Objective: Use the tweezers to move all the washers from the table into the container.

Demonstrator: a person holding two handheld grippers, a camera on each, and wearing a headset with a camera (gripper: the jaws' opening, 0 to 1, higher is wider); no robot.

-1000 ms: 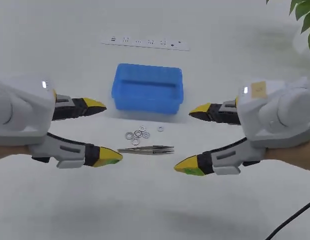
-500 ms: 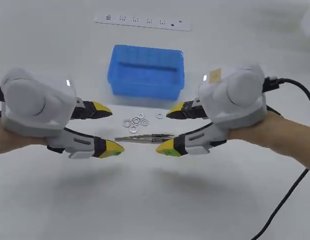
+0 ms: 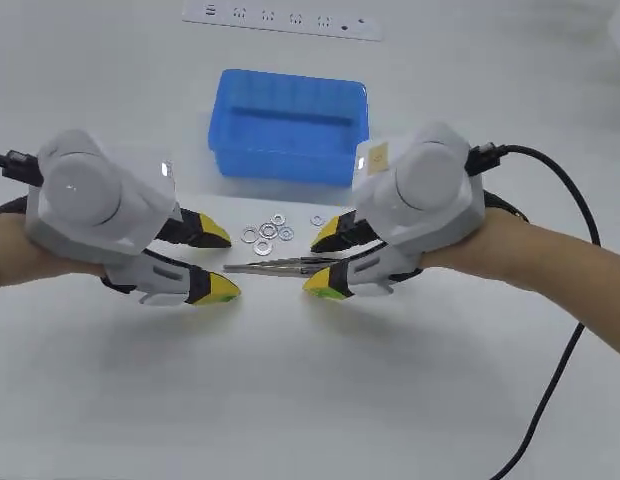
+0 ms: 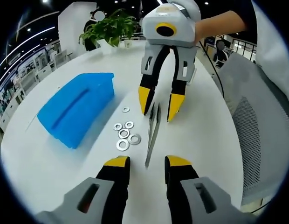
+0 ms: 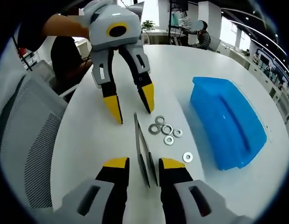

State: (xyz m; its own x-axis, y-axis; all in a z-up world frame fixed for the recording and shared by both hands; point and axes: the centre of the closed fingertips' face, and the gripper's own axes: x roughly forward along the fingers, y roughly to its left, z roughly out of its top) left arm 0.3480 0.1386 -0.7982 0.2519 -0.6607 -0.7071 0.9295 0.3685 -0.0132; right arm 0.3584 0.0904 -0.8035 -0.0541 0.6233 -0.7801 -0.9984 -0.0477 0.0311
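Steel tweezers [image 3: 280,266] lie flat on the white table [image 3: 310,400], points to the left. Several washers [image 3: 268,233] cluster just behind them, with one washer [image 3: 317,220] apart to the right. Beyond stands the blue container [image 3: 290,125]. My left gripper [image 3: 220,262] is open, its jaws just short of the tweezers' points [image 4: 153,133]. My right gripper [image 3: 323,263] is open too, with its jaws on either side of the tweezers' wide end [image 5: 143,149]. In the right gripper view the washers [image 5: 165,129] lie right of the tweezers, before the container [image 5: 228,121].
A white power strip [image 3: 280,18] lies at the table's far edge. A black cable [image 3: 560,350] trails from the right gripper across the table's right side. A potted plant [image 4: 112,28] stands beyond the container, and a mesh chair [image 5: 32,140] is beside the table.
Both grippers have closed in on the tweezers from either side. The right one has travelled furthest, and its jaws now flank the wide end. The head camera has tilted down.
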